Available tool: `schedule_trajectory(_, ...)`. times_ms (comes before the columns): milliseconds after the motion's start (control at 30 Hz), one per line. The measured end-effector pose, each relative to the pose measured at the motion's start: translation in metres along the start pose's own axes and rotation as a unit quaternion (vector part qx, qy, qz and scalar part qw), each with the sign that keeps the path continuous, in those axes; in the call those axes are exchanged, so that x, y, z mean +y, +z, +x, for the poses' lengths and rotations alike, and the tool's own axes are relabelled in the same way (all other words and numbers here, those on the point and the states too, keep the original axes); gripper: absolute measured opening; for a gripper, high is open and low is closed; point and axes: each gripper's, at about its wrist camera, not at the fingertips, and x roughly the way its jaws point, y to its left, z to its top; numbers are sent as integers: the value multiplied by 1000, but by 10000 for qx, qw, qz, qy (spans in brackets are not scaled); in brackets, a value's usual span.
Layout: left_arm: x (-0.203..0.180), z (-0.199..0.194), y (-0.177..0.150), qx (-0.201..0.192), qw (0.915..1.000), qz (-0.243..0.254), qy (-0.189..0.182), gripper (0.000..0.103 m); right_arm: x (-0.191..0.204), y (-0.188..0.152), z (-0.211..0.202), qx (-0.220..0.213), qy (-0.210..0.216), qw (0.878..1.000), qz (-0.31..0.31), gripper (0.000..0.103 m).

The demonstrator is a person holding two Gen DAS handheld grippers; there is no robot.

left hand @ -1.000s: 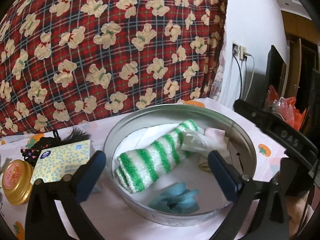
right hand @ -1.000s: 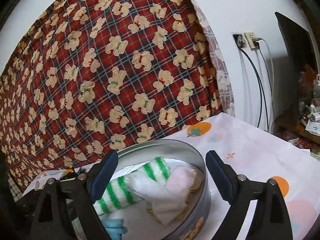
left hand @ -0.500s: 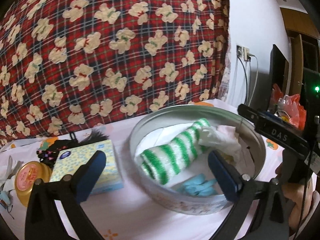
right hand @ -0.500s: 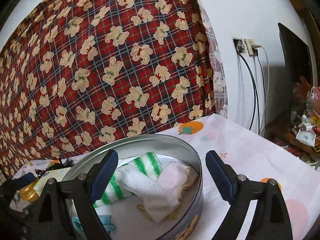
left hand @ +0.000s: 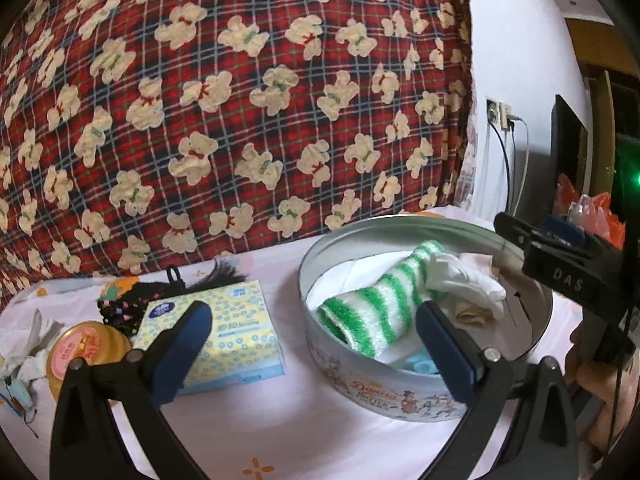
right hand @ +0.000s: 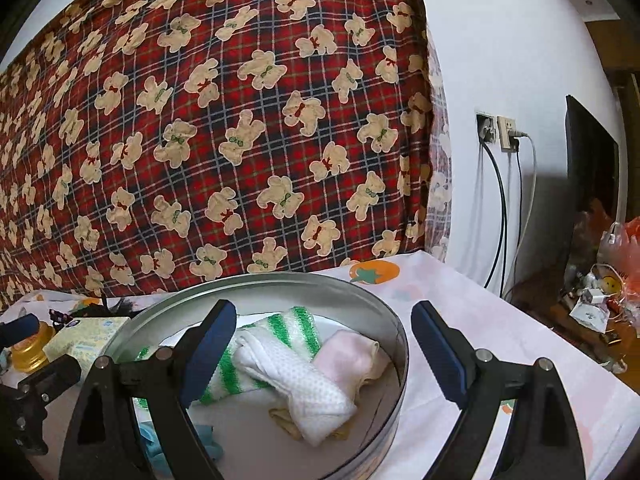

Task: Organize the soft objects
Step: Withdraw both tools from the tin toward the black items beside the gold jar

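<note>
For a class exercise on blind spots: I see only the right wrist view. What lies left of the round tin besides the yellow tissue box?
Observer: A dark patterned pouch lies behind the tissue box.
Operator: Anything on the tin's outside?
Observer: The tin carries a cartoon picture and lettering on its side.
Operator: Does the left claw hold anything?
Observer: No, the left claw is open and empty.

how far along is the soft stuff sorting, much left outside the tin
Mostly done, by the look of it. The round tin already holds the green striped sock, a white cloth, a pink cloth and something light blue. Nothing is in hand: both the left tongs and right tongs are open and empty. Left outside: a dark fabric item behind the tissue box.
</note>
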Motion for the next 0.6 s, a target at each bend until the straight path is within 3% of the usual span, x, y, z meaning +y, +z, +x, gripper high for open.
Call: schedule_trajectory(600,14,-14,-18,-25,9997,190,163,103,15,-5,-19,-114,-273,9992,-285,91)
